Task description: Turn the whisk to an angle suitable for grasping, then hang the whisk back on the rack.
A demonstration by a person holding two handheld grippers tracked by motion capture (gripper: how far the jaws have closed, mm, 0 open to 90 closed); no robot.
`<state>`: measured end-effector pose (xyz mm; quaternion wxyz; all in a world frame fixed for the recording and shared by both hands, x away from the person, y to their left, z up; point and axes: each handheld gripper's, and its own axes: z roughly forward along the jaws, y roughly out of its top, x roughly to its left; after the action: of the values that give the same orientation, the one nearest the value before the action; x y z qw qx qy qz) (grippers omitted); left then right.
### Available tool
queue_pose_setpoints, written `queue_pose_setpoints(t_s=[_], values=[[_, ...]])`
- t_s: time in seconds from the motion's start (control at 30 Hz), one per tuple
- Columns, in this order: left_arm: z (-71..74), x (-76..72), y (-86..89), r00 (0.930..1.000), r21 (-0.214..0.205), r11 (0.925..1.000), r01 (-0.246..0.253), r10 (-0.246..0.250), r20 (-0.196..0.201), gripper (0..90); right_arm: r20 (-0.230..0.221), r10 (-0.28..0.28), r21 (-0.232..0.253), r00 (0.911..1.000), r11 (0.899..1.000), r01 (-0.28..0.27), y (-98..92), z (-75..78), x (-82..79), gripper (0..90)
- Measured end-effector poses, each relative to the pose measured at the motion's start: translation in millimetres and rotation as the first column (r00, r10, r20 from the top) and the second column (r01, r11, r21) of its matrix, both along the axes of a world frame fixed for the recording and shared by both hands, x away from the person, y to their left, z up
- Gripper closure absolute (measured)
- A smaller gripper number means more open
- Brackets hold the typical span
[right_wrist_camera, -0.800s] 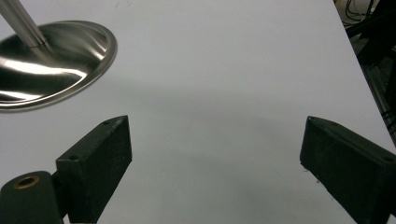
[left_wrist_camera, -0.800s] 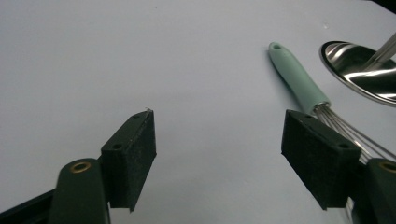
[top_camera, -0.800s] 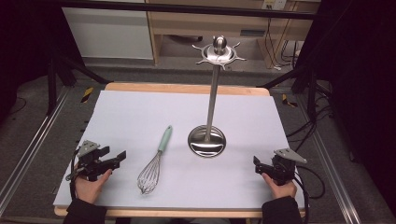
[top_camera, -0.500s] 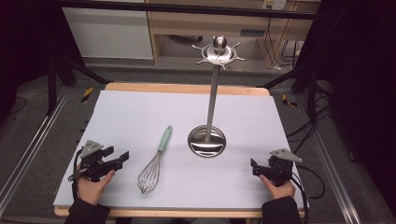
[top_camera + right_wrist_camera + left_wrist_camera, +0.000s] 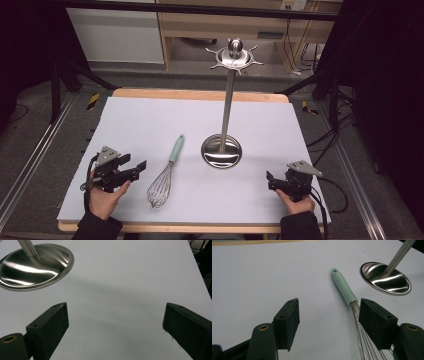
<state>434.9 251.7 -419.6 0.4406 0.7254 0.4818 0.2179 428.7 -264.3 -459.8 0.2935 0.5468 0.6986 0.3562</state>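
A whisk (image 5: 161, 184) with a mint-green handle (image 5: 176, 149) lies flat on the white table cover, left of a steel utensil stand (image 5: 221, 151) with a tall pole and a hooked crown (image 5: 234, 55). My left gripper (image 5: 136, 170) rests near the front left, open, its jaws pointing right toward the whisk's wires and a short gap from them. In the left gripper view the jaws (image 5: 328, 307) stand wide with nothing between them; the whisk (image 5: 343, 288) lies just beyond the right jaw. My right gripper (image 5: 270, 181) sits at the front right, open and empty (image 5: 115, 308), with the stand base (image 5: 35, 265) ahead to its left.
The white cover (image 5: 150, 120) lies on a wooden table (image 5: 200, 95) whose edge shows at the back. Dark floor, rails and cables surround it. A shelf unit (image 5: 200, 30) stands behind the table.
The right gripper has edged slightly to the left. The left gripper, the whisk and the stand are where they were.
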Motion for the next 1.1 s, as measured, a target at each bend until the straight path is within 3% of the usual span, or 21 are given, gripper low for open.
queue_pose_setpoints(t_s=[0.2,0.77,0.97,1.1], values=[[4.3,0.8,-6.7,0.9998,-0.009,0.9998,0.015,-0.015,-0.010,31.9,-0.006,0.002,-0.019,1.0000,1.000,-0.002,1.5,-1.6,1.2,7.4],[17.1,10.4,-22.6,0.9988,0.017,0.9988,0.045,-0.045,-0.021,31.2,-0.026,-0.003,-0.025,0.9996,1.000,0.003,2.5,-3.6,3.1,7.6],[25.7,16.6,-35.6,0.9980,0.034,0.9975,0.062,-0.062,-0.011,31.2,-0.030,-0.004,-0.034,0.9995,0.999,0.003,2.8,-4.1,3.0,7.7],[24.7,21.8,-48.4,0.9963,0.058,0.9948,0.083,-0.082,-0.028,31.3,-0.036,-0.002,-0.036,0.9994,0.999,0.000,2.7,-4.3,3.3,7.7]])
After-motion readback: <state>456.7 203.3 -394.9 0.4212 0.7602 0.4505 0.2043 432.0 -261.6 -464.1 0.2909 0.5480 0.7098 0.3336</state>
